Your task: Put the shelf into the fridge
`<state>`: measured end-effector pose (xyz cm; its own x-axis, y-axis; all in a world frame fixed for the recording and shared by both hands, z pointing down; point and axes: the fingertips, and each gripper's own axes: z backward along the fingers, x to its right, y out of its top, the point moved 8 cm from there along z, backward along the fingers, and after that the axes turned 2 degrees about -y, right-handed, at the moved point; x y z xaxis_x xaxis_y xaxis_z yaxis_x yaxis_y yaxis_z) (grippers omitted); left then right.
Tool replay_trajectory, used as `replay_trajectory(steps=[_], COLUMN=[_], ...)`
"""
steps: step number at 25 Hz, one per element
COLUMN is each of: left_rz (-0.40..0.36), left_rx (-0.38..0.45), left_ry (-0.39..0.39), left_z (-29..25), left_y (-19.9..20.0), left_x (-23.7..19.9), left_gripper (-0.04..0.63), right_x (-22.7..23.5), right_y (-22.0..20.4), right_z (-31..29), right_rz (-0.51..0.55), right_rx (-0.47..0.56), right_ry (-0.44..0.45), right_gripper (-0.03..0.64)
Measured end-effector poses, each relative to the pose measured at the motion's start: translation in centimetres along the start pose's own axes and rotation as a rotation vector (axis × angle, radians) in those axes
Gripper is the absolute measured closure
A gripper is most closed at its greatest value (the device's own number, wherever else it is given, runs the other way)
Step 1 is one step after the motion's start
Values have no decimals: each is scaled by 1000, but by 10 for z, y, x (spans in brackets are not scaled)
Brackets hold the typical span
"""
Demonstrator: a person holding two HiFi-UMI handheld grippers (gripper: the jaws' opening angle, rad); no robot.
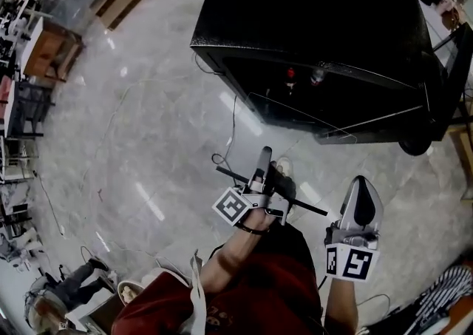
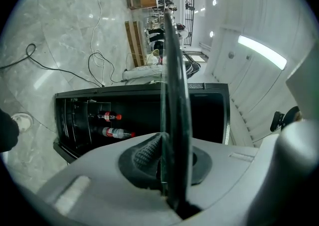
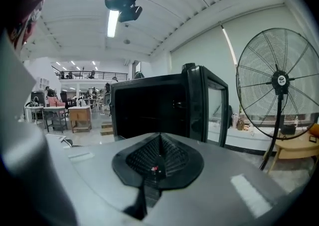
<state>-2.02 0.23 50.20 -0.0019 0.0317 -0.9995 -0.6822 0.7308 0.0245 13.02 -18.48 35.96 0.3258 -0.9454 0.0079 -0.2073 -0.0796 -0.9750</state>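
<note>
Shelf (image 2: 174, 95) carried toward open fridge (image 1: 310, 15).
Left gripper (image 2: 167, 157) jaws pinch the shelf; right gripper (image 3: 158, 155) jaws are closed, empty. Advisable: hold it level, square to the opening.

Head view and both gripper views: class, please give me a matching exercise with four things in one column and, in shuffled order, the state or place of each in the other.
Things:
1. left gripper
2. right gripper
3. fridge
4. bottles

States or places:
A. stands open
B. inside the fridge
C. shut and empty
D. shut on the shelf

Pairs: 1-D, 2-C, 3-A, 4-B
</note>
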Motion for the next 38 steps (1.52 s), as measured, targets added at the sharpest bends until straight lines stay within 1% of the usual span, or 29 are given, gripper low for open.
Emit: replay_trajectory(steps=[4, 8, 11, 21, 24, 28, 34, 36, 38], left_rz=[12, 25, 42, 80, 78, 75, 88, 73, 40], left_rx=[31, 39, 51, 125, 137, 140, 169, 168, 160], left_ry=[9, 14, 4, -30, -34, -34, -47, -51, -54], left_z=[-30, -20, -23, -50, -55, -47, -85, -93, -97], left_y=[2, 5, 4, -6, -7, -7, -8, -9, -6], left_x=[-24, -44, -52, -88, -95, -104, -123, -129, -134], left_gripper=[577, 577, 577, 577, 577, 577, 577, 577, 577], right_x=[-1, -19, -25, -18, -19, -28, -20, -17, -18], right_y=[-7, -22, -26, -53, -63, -79, -85, -87, -89], right_z=[-32, -23, -21, -30, -28, -14, -41, -48, -53], right_rz=[18, 32, 44, 42, 46, 45, 42, 44, 43], right_rx=[-3, -13, -25, -50, -47, -52, -73, -76, -75], right_ry=[17, 26, 31, 1, -13, -19, -7, -7, -4], right_gripper=[617, 617, 617, 617, 617, 617, 617, 617, 617])
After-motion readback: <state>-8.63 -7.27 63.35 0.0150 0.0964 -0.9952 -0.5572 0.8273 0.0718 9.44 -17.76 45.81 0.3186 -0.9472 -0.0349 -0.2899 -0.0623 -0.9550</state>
